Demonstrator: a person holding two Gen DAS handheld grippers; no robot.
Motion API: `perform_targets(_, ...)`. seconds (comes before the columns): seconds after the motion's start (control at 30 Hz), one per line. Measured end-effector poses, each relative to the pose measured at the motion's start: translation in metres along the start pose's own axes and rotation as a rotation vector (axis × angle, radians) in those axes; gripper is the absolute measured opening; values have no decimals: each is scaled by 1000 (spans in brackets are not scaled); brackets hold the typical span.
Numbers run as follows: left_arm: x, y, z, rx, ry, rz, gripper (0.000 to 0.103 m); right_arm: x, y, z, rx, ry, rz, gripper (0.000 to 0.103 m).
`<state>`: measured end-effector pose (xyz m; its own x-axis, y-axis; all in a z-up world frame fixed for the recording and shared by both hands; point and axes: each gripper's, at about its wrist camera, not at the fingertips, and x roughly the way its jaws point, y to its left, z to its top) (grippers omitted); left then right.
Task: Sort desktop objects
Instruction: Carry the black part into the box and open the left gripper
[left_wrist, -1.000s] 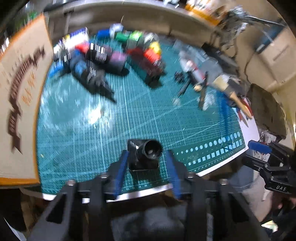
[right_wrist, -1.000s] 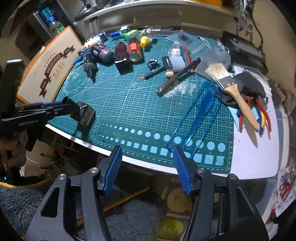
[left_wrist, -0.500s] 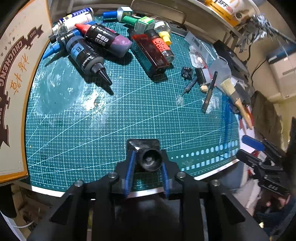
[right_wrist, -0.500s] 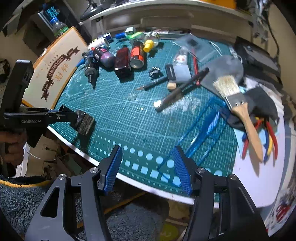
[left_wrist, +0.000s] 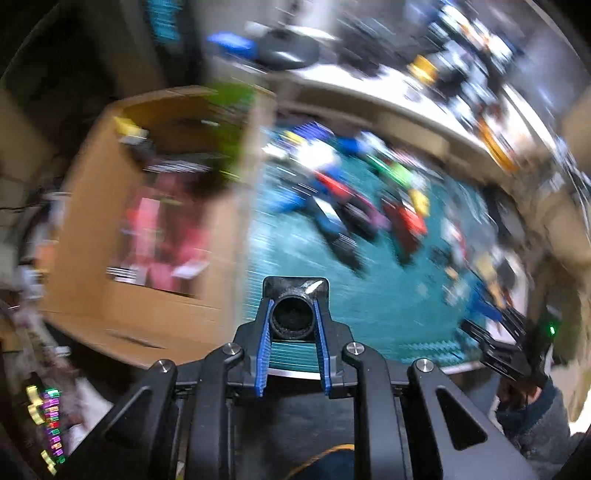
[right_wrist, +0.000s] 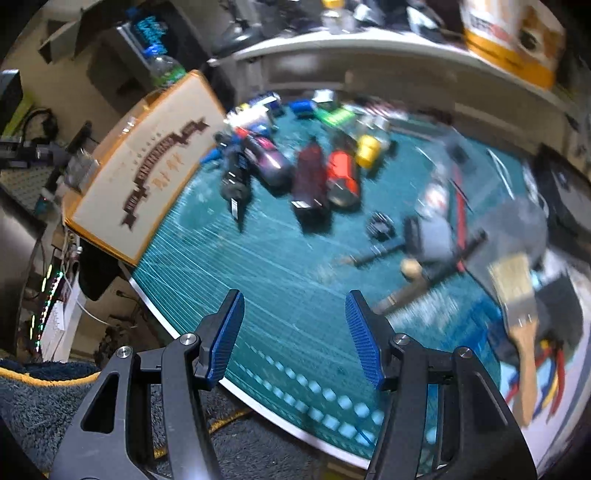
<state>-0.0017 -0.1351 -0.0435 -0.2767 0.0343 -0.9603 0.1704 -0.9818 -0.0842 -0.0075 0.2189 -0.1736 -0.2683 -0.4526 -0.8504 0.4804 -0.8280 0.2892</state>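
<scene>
My left gripper (left_wrist: 293, 306) is shut on a small black bottle (left_wrist: 295, 286) with a round open neck, and holds it in the air above the front left part of the green cutting mat (left_wrist: 388, 302). This view is heavily blurred. An open cardboard box (left_wrist: 85, 192) with pink and dark items inside lies to the left of the held bottle. My right gripper (right_wrist: 295, 332) stands open over the mat's near edge (right_wrist: 280, 376), with nothing between its blue pads.
Several coloured bottles (right_wrist: 314, 177) lie in a cluster at the back of the mat. A printed box lid (right_wrist: 147, 162) stands at the left. A paintbrush (right_wrist: 517, 295), pliers (right_wrist: 554, 369), a black pen (right_wrist: 376, 254) and a blue plastic frame (right_wrist: 487, 332) lie on the right.
The left gripper closed on the black bottle and lifted it off the mat, up and to the left, bringing the open box into view. The right gripper drifted over the mat, still open.
</scene>
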Motion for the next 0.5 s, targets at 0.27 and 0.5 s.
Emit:
perform_targets(0.27, 90, 100, 61, 30, 190, 98, 21, 13, 58, 47, -47, -34, -24, 54)
perform_targets(0.5, 195, 111, 63, 186, 394, 79, 21, 15, 120, 85, -6, -77, -58, 54)
